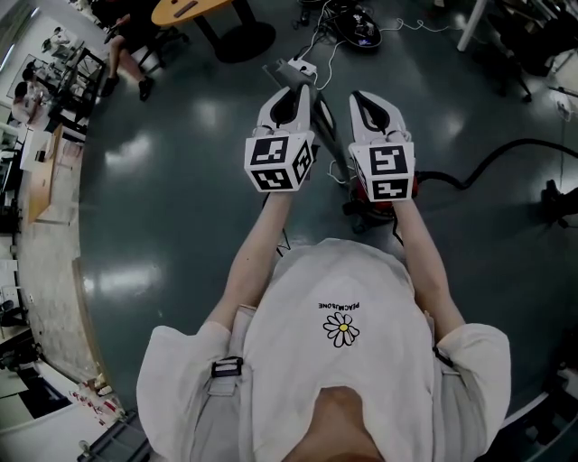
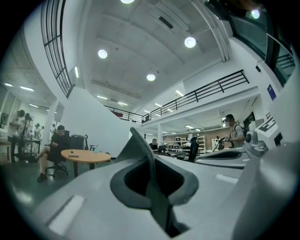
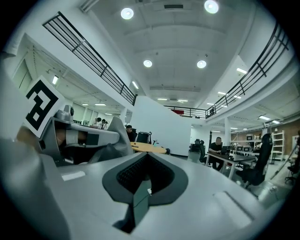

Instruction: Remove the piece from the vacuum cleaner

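Observation:
The vacuum cleaner's red body [image 1: 365,200] stands on the floor, mostly hidden under my right gripper [image 1: 376,101]. Its black hose [image 1: 479,166] curves off to the right, and a grey tube [image 1: 325,135] runs up between the two grippers. My left gripper [image 1: 291,99] is held beside the right one, both at chest height and well above the vacuum. In the left gripper view the left gripper [image 2: 143,150] is shut with nothing in it. The right gripper [image 3: 143,173] is likewise shut and empty in its own view. Both point level across the hall, so neither gripper view shows the vacuum.
A white power strip [image 1: 304,67] with cables lies on the dark floor beyond the grippers. A round wooden table [image 1: 193,9] stands farther back, with a person seated [image 1: 125,52] beside it. Workbenches [image 1: 40,171] line the left side. Other people sit at desks [image 3: 220,149] across the hall.

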`<state>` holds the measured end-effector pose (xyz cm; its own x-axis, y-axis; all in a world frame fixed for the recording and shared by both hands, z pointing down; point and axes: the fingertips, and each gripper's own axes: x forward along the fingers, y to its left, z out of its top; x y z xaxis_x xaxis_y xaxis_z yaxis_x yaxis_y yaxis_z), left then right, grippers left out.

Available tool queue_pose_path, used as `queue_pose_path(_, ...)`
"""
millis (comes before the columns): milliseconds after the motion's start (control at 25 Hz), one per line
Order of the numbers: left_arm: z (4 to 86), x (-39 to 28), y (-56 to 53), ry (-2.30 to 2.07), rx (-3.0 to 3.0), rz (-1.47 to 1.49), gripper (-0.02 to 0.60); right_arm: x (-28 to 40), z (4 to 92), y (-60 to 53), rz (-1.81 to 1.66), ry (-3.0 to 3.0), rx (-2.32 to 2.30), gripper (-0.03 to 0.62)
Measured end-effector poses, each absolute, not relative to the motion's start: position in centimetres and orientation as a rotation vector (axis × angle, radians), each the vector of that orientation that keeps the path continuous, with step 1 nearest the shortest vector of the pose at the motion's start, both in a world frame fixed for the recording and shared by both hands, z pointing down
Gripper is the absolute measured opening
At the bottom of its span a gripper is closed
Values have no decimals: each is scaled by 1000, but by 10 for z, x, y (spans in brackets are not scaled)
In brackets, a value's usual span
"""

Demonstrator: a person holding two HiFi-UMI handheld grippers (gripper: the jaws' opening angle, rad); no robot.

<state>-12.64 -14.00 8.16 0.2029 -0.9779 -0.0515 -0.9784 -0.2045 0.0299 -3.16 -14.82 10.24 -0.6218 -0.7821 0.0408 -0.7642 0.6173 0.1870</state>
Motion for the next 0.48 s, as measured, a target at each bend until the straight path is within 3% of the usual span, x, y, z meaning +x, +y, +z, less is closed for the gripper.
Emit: queue_pose_path(480, 83, -118, -143, 1964, -2440, 111, 25, -27, 101, -149, -251, -2712, 1304, 23)
